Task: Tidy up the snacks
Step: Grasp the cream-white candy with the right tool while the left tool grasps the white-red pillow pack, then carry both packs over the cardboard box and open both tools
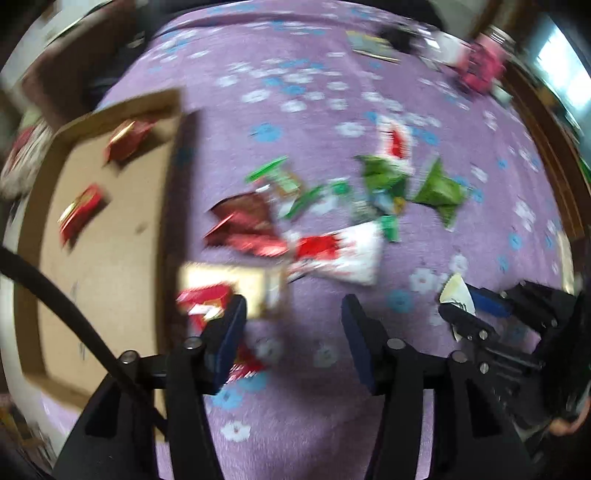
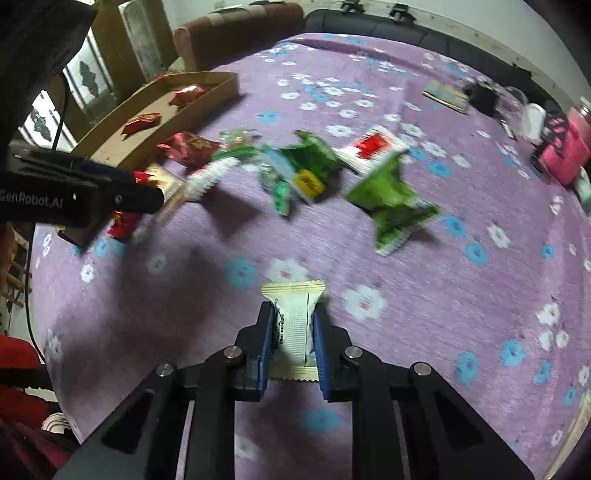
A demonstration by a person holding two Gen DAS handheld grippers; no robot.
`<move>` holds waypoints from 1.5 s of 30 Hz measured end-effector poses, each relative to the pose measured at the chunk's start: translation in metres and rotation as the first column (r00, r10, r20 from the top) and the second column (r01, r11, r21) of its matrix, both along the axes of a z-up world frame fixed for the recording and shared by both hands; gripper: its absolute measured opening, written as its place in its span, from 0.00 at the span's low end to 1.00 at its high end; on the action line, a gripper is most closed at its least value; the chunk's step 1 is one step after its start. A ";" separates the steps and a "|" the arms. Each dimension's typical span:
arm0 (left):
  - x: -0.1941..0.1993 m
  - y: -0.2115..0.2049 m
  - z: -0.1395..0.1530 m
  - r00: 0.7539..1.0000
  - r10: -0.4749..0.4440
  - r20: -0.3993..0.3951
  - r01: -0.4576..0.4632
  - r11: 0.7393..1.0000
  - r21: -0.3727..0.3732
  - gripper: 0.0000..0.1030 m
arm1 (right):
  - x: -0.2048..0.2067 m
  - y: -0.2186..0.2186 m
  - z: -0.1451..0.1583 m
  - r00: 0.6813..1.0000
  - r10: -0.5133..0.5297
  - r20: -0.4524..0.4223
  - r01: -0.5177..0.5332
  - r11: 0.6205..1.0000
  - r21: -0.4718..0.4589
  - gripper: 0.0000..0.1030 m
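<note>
Purple flowered bedspread (image 2: pixel 369 229), snacks mid-sort.
R gripper (image 2: pixel 293 325) clamped on cream packet (image 2: pixel 295 317); L gripper (image 1: pixel 293 314) fingers apart, empty. Two red packets in cardboard tray (image 1: pixel 107 258); most of pile (image 1: pixel 332 206) left.

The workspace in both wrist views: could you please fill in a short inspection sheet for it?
Surface: purple flowered cloth.
Job's things: cardboard tray holds two red packets; loose snack pile beside it.
Clutter: pink bag and a booklet at the far edge.
Grippers: right gripper shut on a white packet; left gripper open, nothing between its jaws.
Cables: black cable over the tray.
Surroundings: sofa, blurred.
</note>
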State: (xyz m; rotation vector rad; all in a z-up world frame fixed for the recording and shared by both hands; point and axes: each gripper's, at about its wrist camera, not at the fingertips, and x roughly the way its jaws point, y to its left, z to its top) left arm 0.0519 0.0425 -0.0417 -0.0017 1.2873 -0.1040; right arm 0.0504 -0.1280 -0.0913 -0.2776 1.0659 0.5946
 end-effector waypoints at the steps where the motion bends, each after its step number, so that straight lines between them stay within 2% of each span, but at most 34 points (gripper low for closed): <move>1: 0.004 -0.005 0.000 0.999 -0.039 0.001 0.039 0.999 0.012 0.62 | -0.001 -0.004 -0.001 1.000 -0.006 0.000 0.006 1.000 -0.003 0.18; 3: 0.012 -0.016 -0.001 0.991 -0.134 -0.008 0.134 0.990 0.046 0.69 | -0.002 -0.012 0.000 1.000 -0.012 -0.007 0.012 1.000 -0.001 0.18; 6: 0.030 -0.028 -0.013 0.978 -0.203 -0.052 0.208 0.969 0.130 0.70 | 0.000 -0.017 0.000 0.999 -0.032 -0.022 0.032 0.999 0.022 0.18; 7: 0.035 -0.031 -0.019 0.972 -0.219 -0.084 0.228 0.966 0.121 0.69 | 0.001 -0.019 0.000 0.999 -0.041 -0.029 0.042 0.999 0.035 0.18; 9: 0.043 -0.038 -0.027 0.952 -0.251 -0.175 0.252 0.968 -0.016 0.68 | 0.000 -0.023 0.000 0.998 -0.055 -0.031 0.057 0.997 0.047 0.18; 10: 0.044 -0.043 -0.027 0.940 -0.279 -0.197 0.266 0.960 -0.091 0.68 | 0.000 -0.025 -0.001 0.998 -0.059 -0.032 0.061 0.997 0.049 0.18; 11: 0.044 -0.047 -0.025 0.936 -0.294 -0.193 0.277 0.954 -0.111 0.68 | 0.000 -0.026 -0.001 0.997 -0.064 -0.030 0.065 0.997 0.047 0.18; 14: 0.047 -0.050 -0.013 0.947 -0.291 -0.137 0.287 0.957 -0.050 0.68 | -0.001 -0.037 -0.002 0.996 -0.087 -0.023 0.088 0.995 0.045 0.18; 16: 0.052 -0.041 -0.010 0.958 -0.258 -0.126 0.259 0.966 -0.003 0.68 | -0.001 -0.040 -0.003 0.995 -0.097 -0.021 0.098 0.994 0.042 0.19; 19: 0.055 -0.035 -0.011 0.969 -0.210 -0.132 0.209 0.978 -0.020 0.68 | -0.002 -0.044 -0.004 0.994 -0.105 -0.021 0.106 0.993 0.058 0.19; 20: 0.053 -0.040 -0.012 0.967 -0.227 -0.118 0.229 0.974 -0.004 0.68 | -0.002 -0.044 -0.004 0.994 -0.106 -0.021 0.107 0.992 0.061 0.19; 22: 0.045 -0.056 -0.012 0.950 -0.303 -0.070 0.308 0.949 0.068 0.68 | -0.001 -0.044 -0.004 0.994 -0.107 -0.023 0.108 0.992 0.065 0.19; 23: 0.041 -0.068 -0.014 0.927 -0.371 -0.053 0.375 0.919 0.125 0.68 | -0.002 -0.045 -0.004 0.994 -0.105 -0.023 0.106 0.992 0.065 0.19; 26: 0.040 -0.089 -0.023 0.866 -0.497 -0.055 0.495 0.839 0.225 0.68 | -0.001 -0.045 -0.004 0.995 -0.098 -0.024 0.099 0.993 0.063 0.19; 27: 0.041 -0.095 -0.026 0.856 -0.514 -0.066 0.514 0.826 0.232 0.68 | -0.001 -0.045 -0.004 0.995 -0.097 -0.025 0.098 0.993 0.063 0.19; 29: 0.049 -0.103 -0.033 0.832 -0.544 -0.108 0.554 0.806 0.207 0.68 | -0.001 -0.045 -0.004 0.995 -0.095 -0.025 0.096 0.993 0.062 0.19; 33: 0.062 -0.113 -0.042 0.807 -0.571 -0.153 0.591 0.778 0.213 0.69 | -0.001 -0.044 -0.004 0.997 -0.079 -0.021 0.080 0.995 0.051 0.19; 36: 0.066 -0.110 -0.045 0.800 -0.574 -0.176 0.600 0.778 0.187 0.70 | -0.002 -0.043 -0.004 0.997 -0.073 -0.015 0.074 0.996 0.050 0.19; 38: 0.067 -0.112 -0.046 0.791 -0.585 -0.179 0.611 0.769 0.185 0.67 | -0.003 -0.043 -0.004 0.997 -0.071 -0.008 0.072 0.996 0.047 0.19; 39: 0.067 -0.113 -0.045 0.783 -0.594 -0.183 0.621 0.765 0.172 0.54 | -0.003 -0.043 -0.004 0.997 -0.072 -0.008 0.073 0.996 0.048 0.20; 40: 0.069 -0.114 -0.045 0.776 -0.602 -0.189 0.628 0.763 0.150 0.37 | -0.003 -0.043 -0.004 0.997 -0.074 -0.008 0.074 0.996 0.049 0.20; 43: 0.062 -0.124 -0.045 0.779 -0.603 -0.173 0.627 0.758 0.182 0.34 | -0.003 -0.042 -0.003 0.997 -0.076 -0.013 0.076 0.996 0.046 0.21; 45: 0.062 -0.123 -0.046 0.804 -0.571 -0.164 0.594 0.786 0.173 0.33 | -0.004 -0.039 -0.003 0.998 -0.053 -0.019 0.054 0.998 0.045 0.30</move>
